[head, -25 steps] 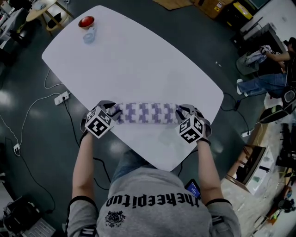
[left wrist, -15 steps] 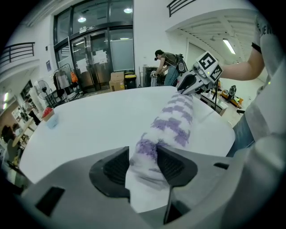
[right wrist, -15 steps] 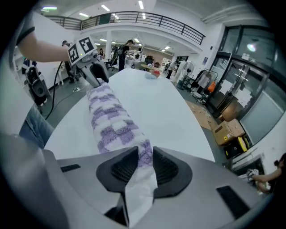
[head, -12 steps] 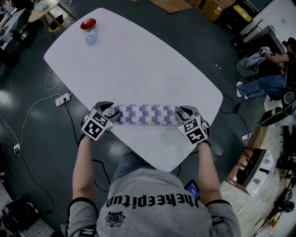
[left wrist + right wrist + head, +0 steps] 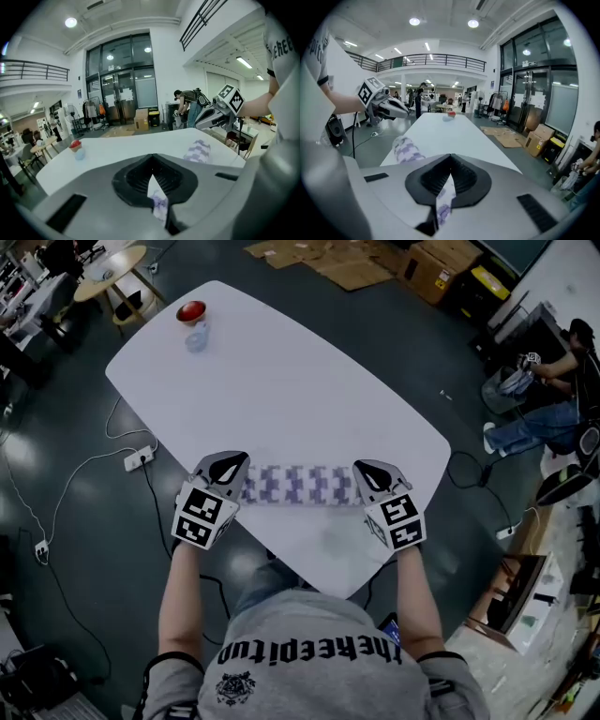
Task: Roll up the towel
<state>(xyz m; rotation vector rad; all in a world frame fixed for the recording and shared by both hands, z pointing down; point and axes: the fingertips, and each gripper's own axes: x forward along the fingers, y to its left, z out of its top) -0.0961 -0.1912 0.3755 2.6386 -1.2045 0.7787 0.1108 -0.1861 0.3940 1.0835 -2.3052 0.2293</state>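
Rolled towel (image 5: 298, 486) lies on the white oval table (image 5: 281, 381), near the edge closest to the person, long axis running left to right. It is a soft cloth cylinder, white with a purple houndstooth-like pattern and a slightly ragged outline. Left gripper (image 5: 232, 460) hangs over the roll's left end and right gripper (image 5: 367, 470) over its right end; both are above the cloth, not on it, so the roll spans the gap between them. Left gripper view: the jaws have just closed, dark ribbed pads meeting at the tips, nothing pinched. Through the narrow slit behind the tips a sliver of white and purple shows; the far end of the roll (image 5: 198, 151) sits on the tabletop beyond. Right gripper view: same reading, jaws just closed, tips together, empty, roll (image 5: 407, 150) to the left on the table. Grey moulded gripper bodies; black-and-white marker cubes (image 5: 202, 515) face upward. A small red-topped object (image 5: 191, 312) stands at the table's far end.
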